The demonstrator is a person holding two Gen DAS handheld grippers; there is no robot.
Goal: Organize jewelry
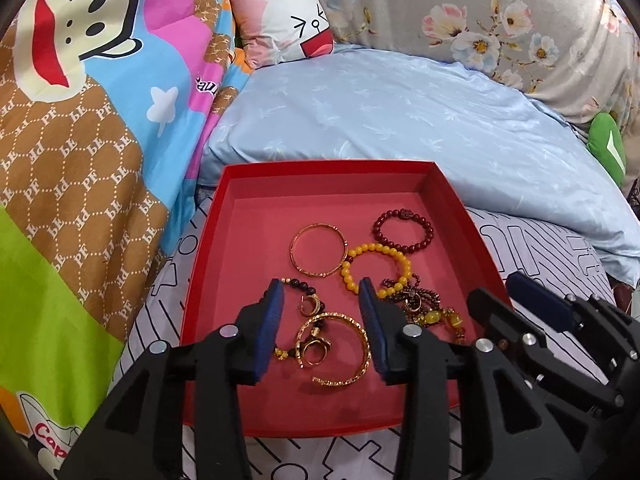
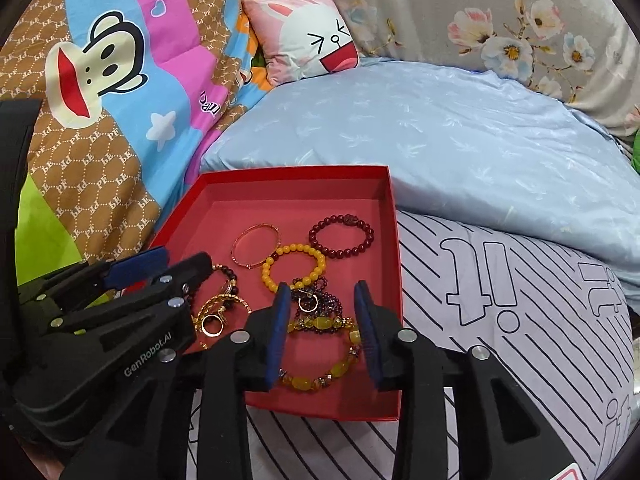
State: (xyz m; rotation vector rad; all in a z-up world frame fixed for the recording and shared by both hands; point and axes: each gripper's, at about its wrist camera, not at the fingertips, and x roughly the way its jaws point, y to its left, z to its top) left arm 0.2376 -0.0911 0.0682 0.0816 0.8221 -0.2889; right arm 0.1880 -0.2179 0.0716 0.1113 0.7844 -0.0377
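Note:
A shallow red box [image 1: 208, 264] [image 2: 394, 280] lies on the bed and holds loose jewelry. In it are a gold bangle [image 1: 318, 252] [image 2: 254, 246], a yellow bead bracelet [image 1: 376, 266] [image 2: 292, 268], a dark red bead bracelet [image 1: 402, 226] [image 2: 340, 236], a textured gold bangle with rings [image 1: 336, 344] [image 2: 218, 312], and a tangled amber bead bracelet [image 2: 320, 360] [image 1: 432, 312]. My left gripper [image 1: 322, 296] is open above the gold bangle and rings. My right gripper [image 2: 323, 298] is open above the amber bracelet. Both are empty.
A pale blue duvet [image 1: 400, 120] lies behind the box. A cartoon monkey quilt [image 1: 80, 120] rises at the left. A pink rabbit cushion [image 1: 288, 20] and a floral cover [image 1: 500, 20] lie at the back. The striped lilac sheet [image 2: 500, 300] lies to the box's right.

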